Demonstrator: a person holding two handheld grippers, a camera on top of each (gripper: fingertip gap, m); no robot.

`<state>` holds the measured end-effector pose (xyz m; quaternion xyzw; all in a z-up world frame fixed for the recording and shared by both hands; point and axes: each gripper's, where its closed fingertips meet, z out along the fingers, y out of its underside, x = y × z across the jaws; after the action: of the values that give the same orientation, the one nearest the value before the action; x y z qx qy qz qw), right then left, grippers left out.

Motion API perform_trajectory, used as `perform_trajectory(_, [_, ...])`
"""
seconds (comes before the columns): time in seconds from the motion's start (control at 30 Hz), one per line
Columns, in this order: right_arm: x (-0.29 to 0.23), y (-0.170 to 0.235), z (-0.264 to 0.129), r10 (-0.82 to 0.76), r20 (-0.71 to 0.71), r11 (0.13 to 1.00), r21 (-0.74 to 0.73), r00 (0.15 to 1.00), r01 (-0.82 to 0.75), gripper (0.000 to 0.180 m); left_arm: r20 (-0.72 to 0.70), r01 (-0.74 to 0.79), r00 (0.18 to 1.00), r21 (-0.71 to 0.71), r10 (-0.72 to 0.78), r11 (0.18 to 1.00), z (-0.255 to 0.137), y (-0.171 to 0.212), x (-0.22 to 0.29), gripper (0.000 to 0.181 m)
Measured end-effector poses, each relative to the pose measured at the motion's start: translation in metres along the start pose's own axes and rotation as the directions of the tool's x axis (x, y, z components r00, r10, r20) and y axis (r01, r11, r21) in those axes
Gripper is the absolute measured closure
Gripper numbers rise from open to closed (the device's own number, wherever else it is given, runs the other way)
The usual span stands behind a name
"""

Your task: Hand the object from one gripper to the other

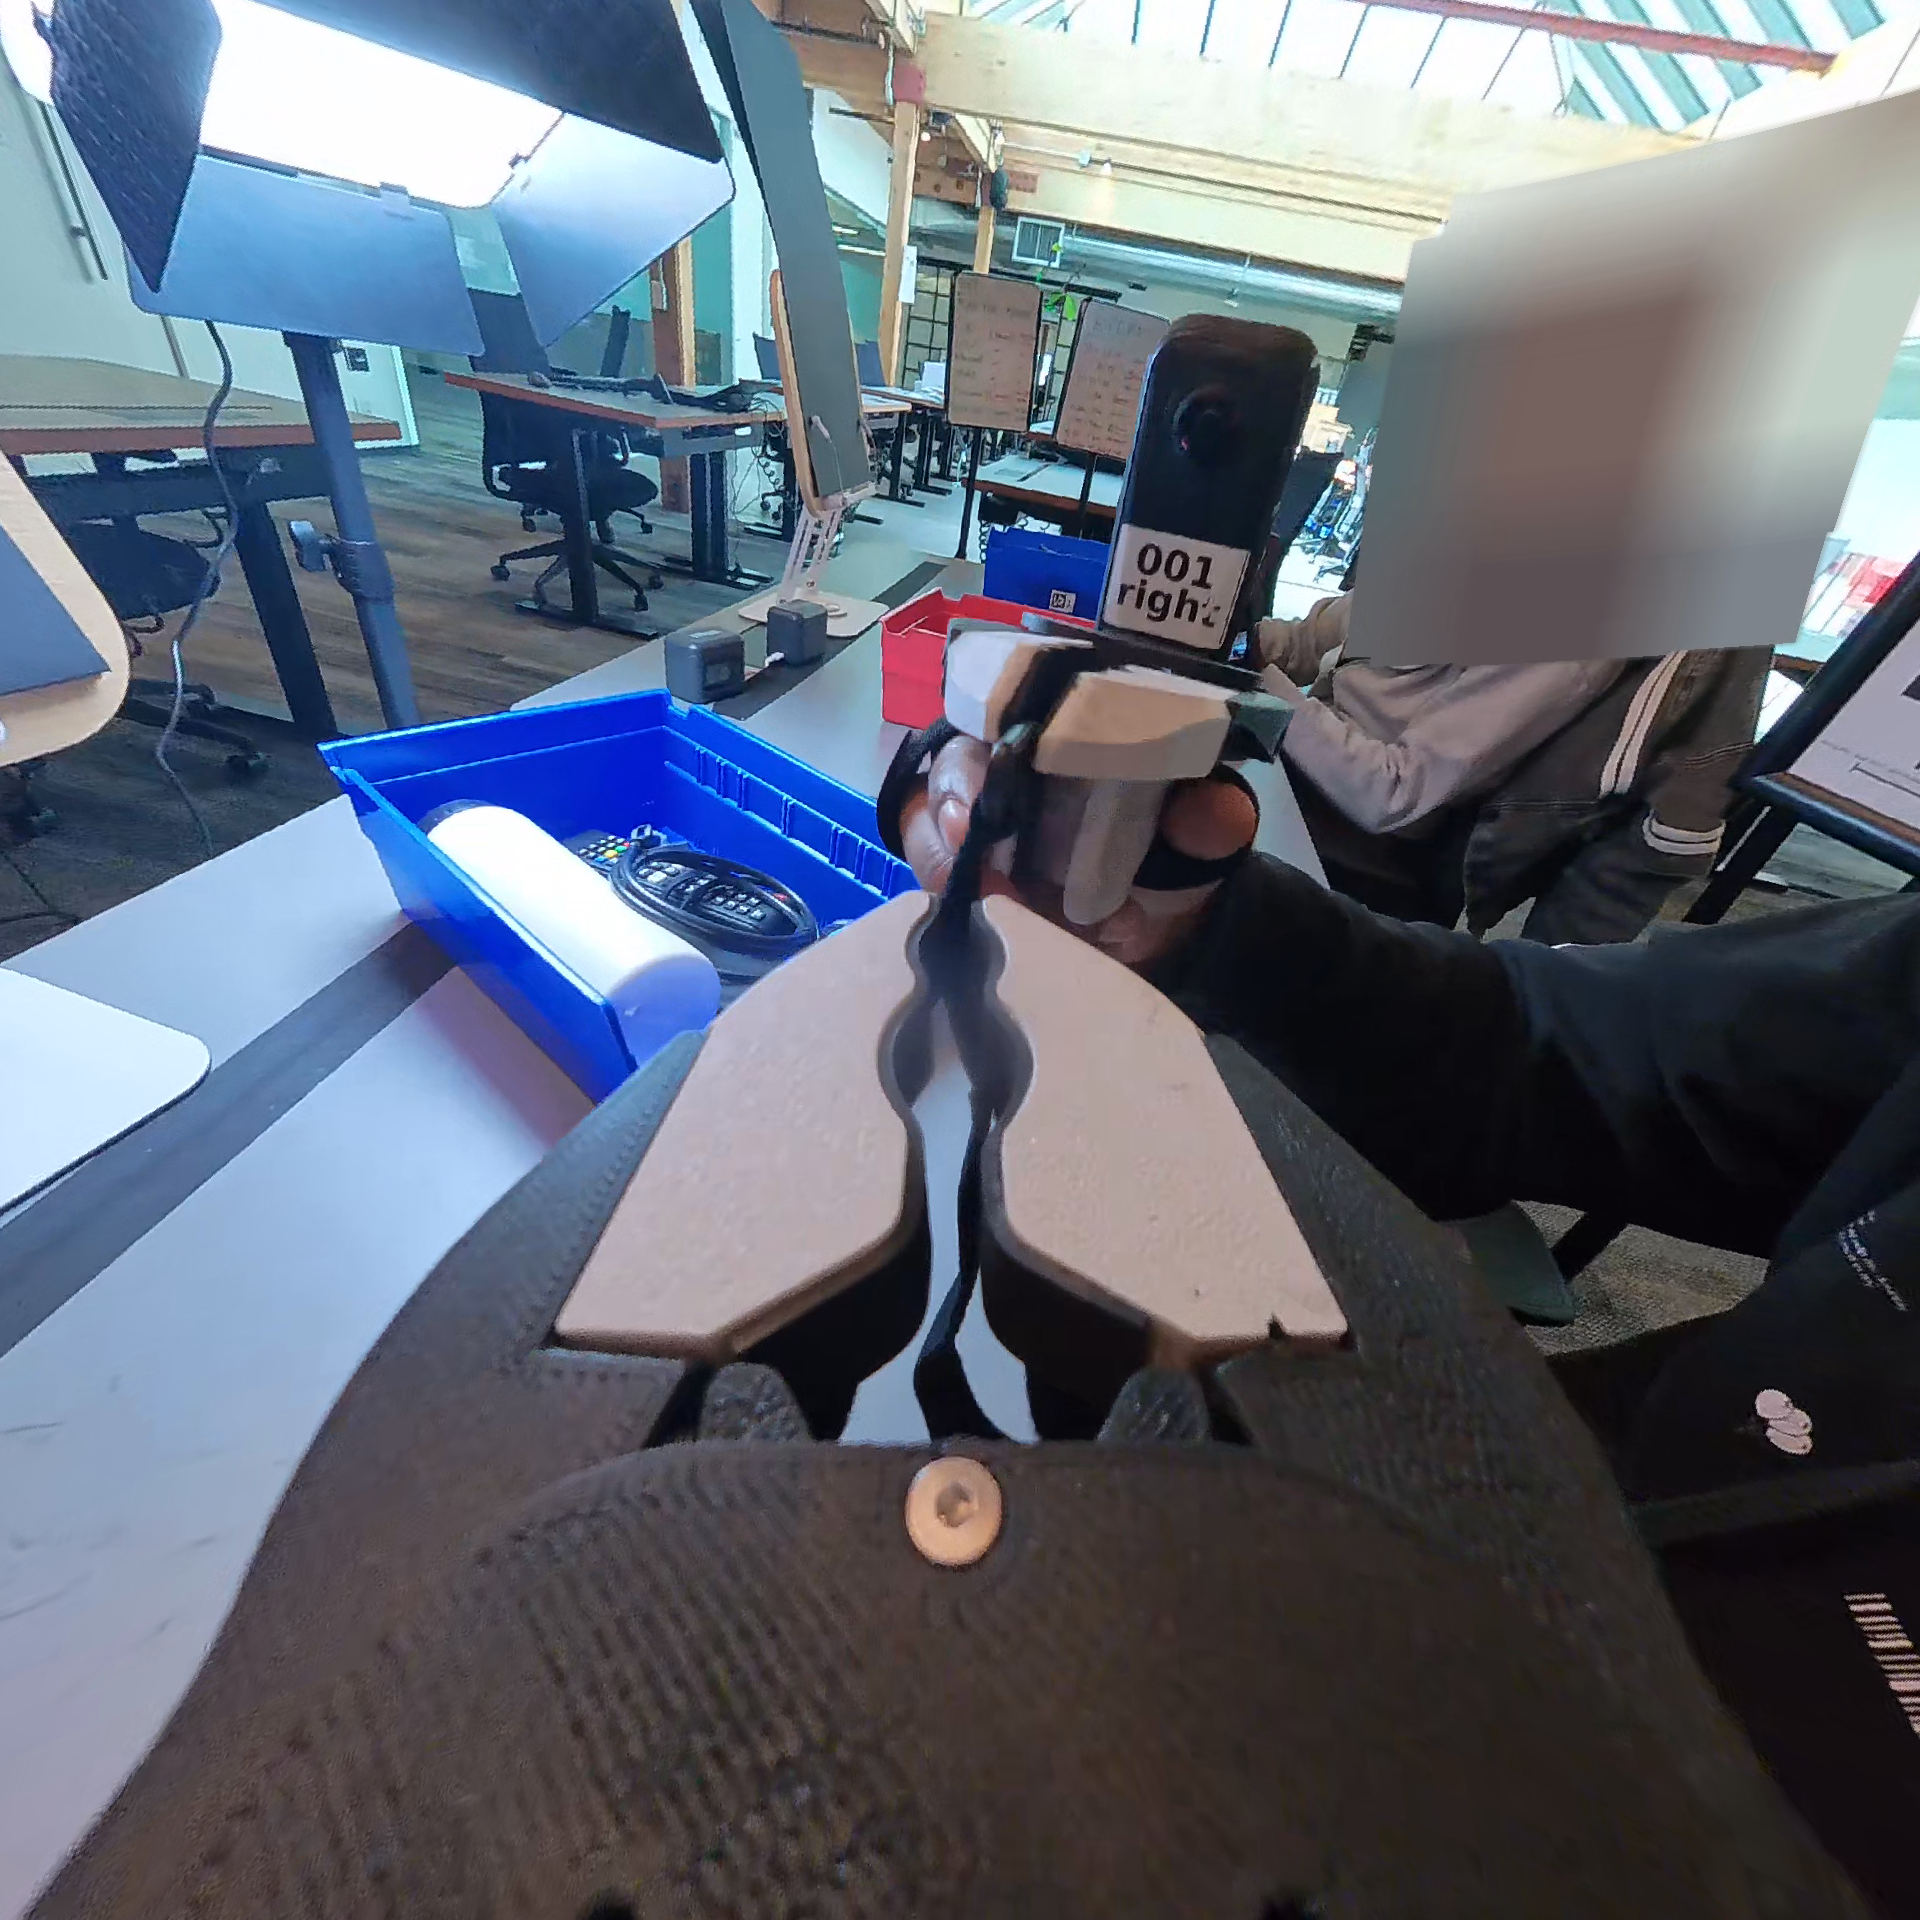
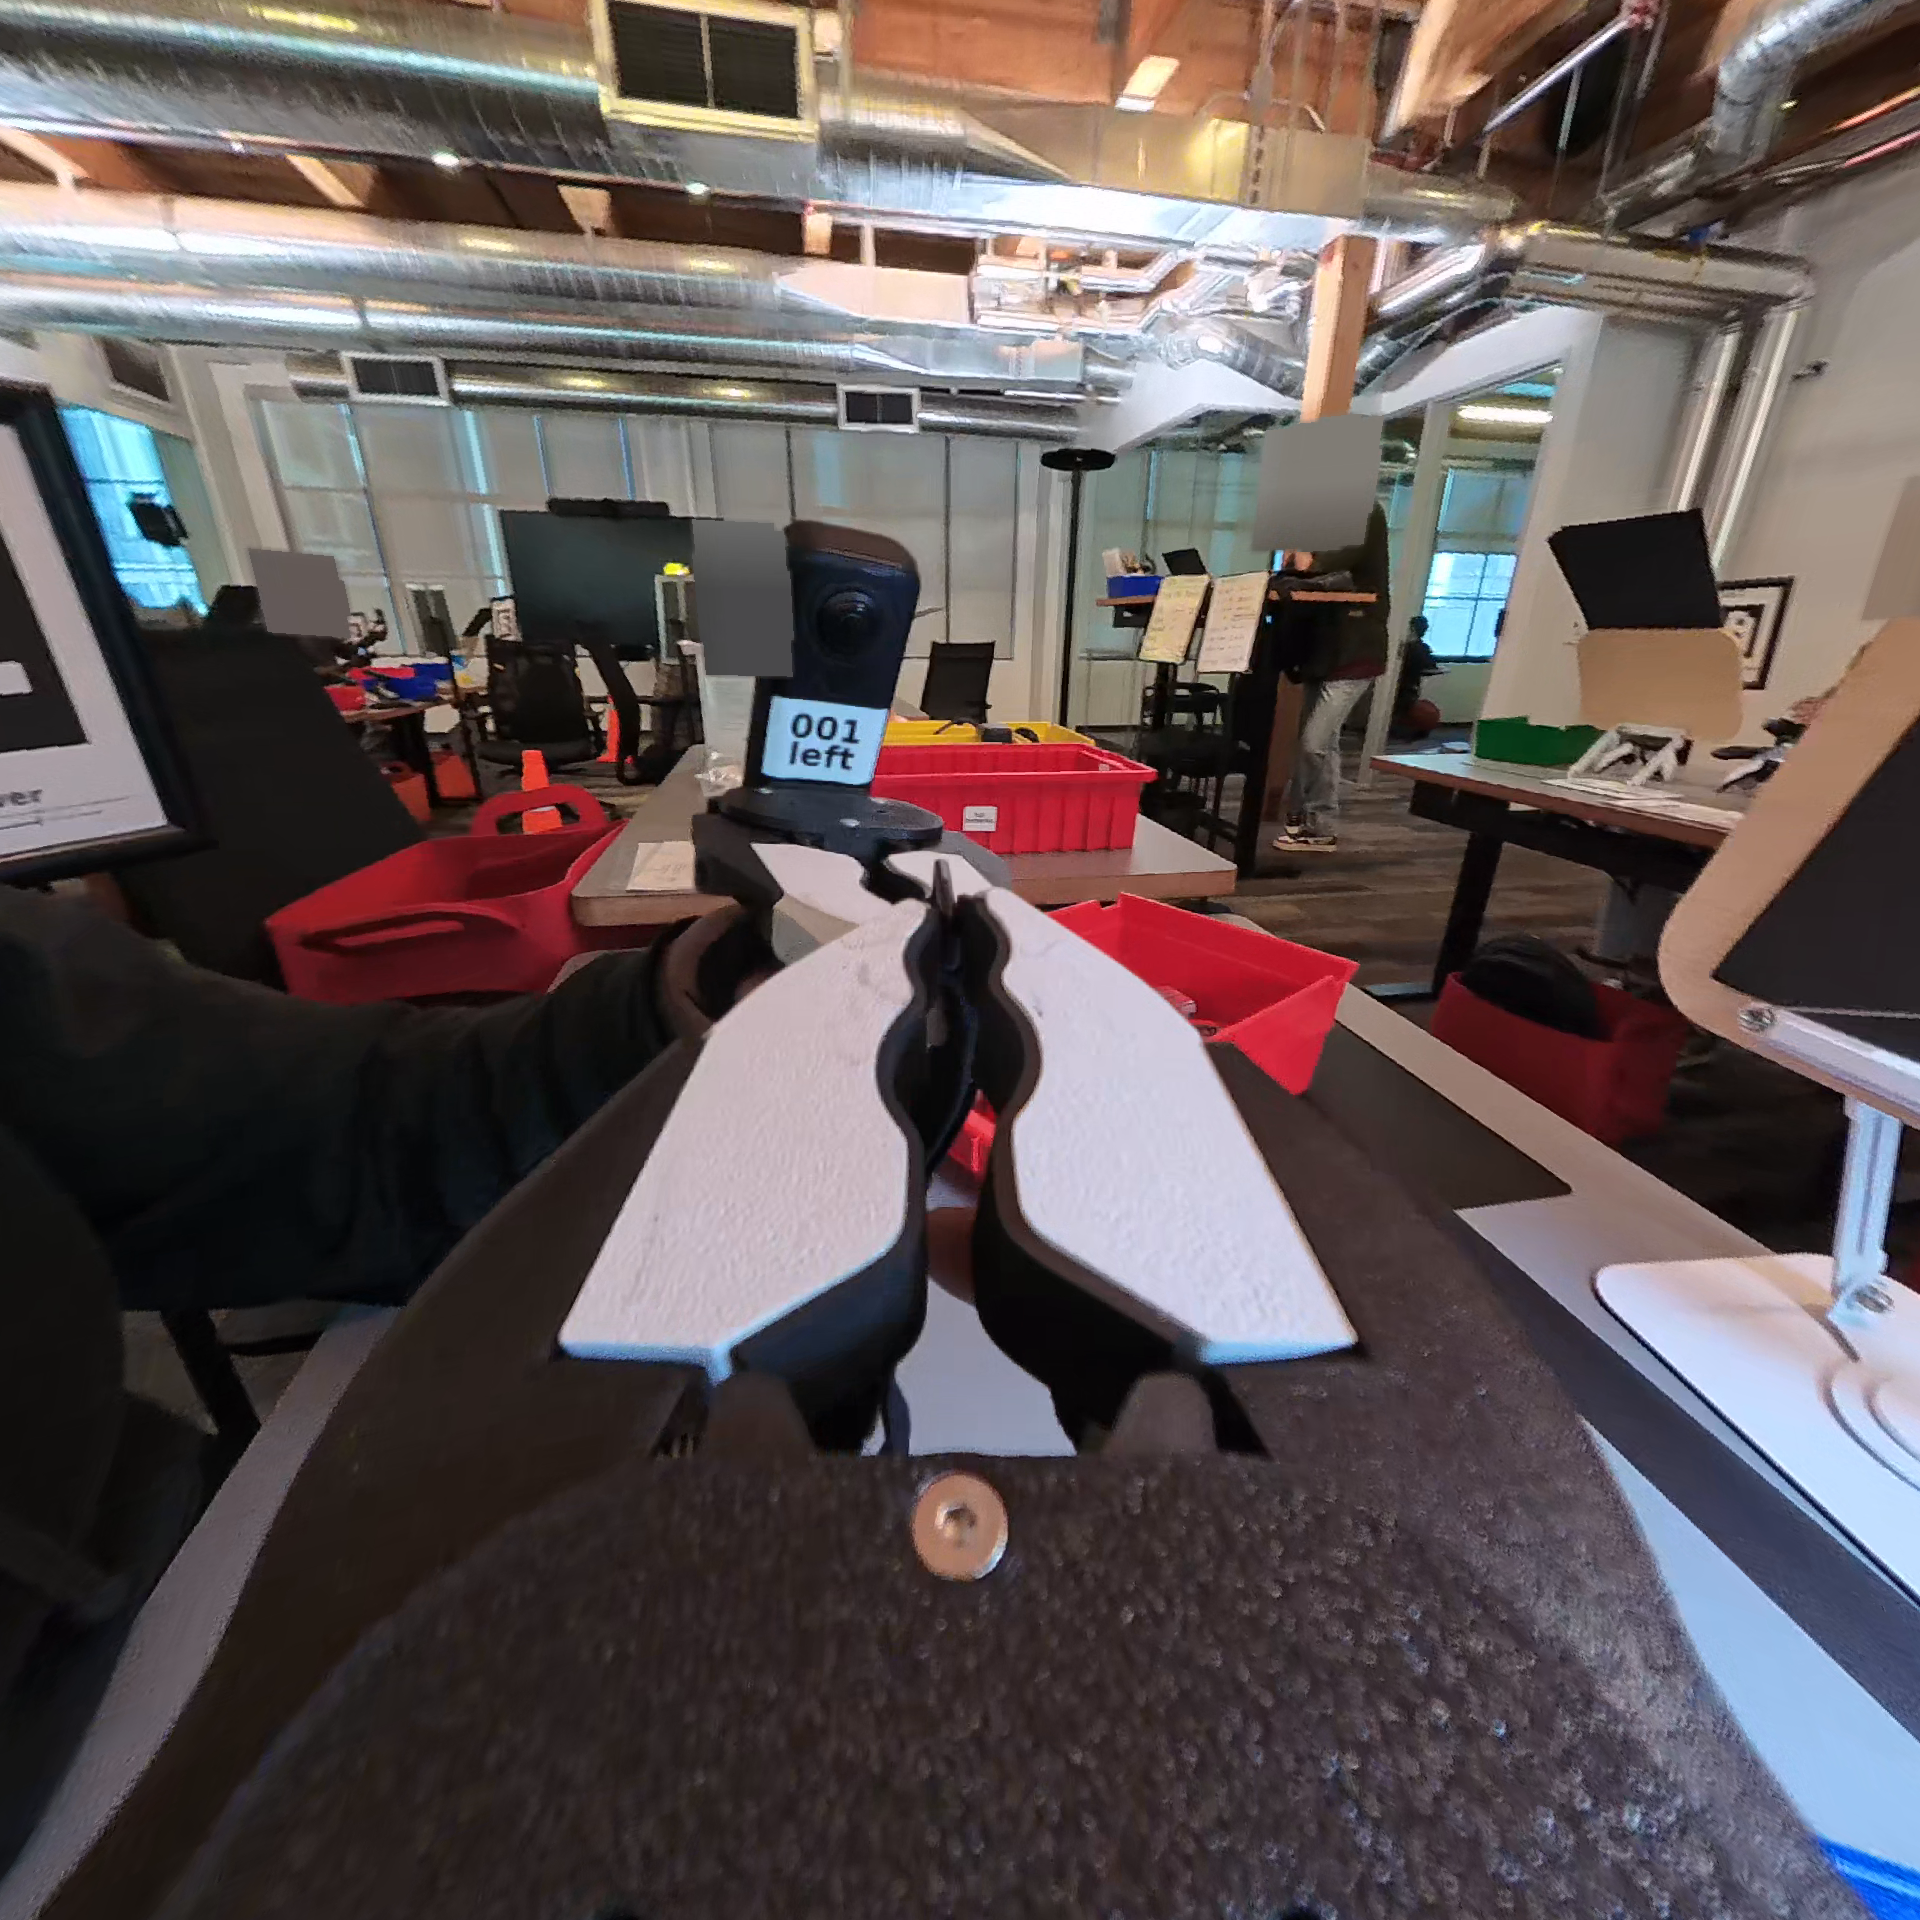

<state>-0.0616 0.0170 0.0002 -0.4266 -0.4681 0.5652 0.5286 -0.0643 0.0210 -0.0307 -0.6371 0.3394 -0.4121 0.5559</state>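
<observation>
A thin black strap [image 1: 961,997] runs between the two grippers, which face each other tip to tip above the grey table [image 1: 208,1299]. My left gripper [image 1: 956,914] is shut on the strap, which passes down through the gap between its white fingers. My right gripper [image 1: 1023,717], held in a hand, meets it head on, and its fingertips pinch the strap's far end. In the right wrist view my right gripper [image 2: 945,914] is shut with the dark strap [image 2: 951,1039] between its fingers. The left gripper [image 2: 904,873] is right at its tips.
A blue bin [image 1: 499,821] on the table holds a white roll [image 1: 582,925] and black remotes [image 1: 717,894]. Red bins stand behind it [image 1: 914,665] and below the grippers [image 2: 1226,977]. A person sits at the right [image 1: 1507,769]. A white stand base [image 2: 1714,1340] is at the right. Less than 4 cm separates the two grippers' tips.
</observation>
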Motion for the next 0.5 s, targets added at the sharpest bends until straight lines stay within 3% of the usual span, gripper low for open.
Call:
perform_trajectory(0.07, [-0.002, -0.004, -0.002, 0.007, 0.011, 1.0, 0.001, 1.0, -0.007, 0.176, -0.009, -0.036, 0.999, 0.03, 0.036, 0.999, -0.002, -0.005, 0.004, 0.176])
perform_trajectory(0.13, [-0.004, -0.009, -0.004, 0.026, 0.023, 1.0, 0.008, 0.999, -0.026, 0.176, -0.009, -0.092, 0.996, 0.052, 0.093, 0.994, -0.007, -0.013, 0.008, 0.152])
perform_trajectory(0.17, [-0.003, -0.01, -0.004, 0.033, 0.022, 0.999, 0.006, 0.999, -0.033, 0.176, -0.008, -0.113, 0.994, 0.078, 0.113, 0.991, -0.011, -0.02, 0.01, 0.148])
perform_trajectory(0.27, [-0.004, -0.006, -0.004, 0.031, 0.032, 0.999, -0.019, 0.999, -0.031, 0.176, -0.022, -0.107, 0.994, 0.143, 0.111, 0.984, -0.024, -0.035, 0.015, 0.152])
perform_trajectory(0.5, [-0.013, 0.009, 0.004, 0.024, 0.071, 0.996, -0.086, 0.997, -0.018, 0.176, -0.047, -0.156, 0.986, 0.057, 0.159, 0.986, -0.021, -0.021, 0.016, 0.16])
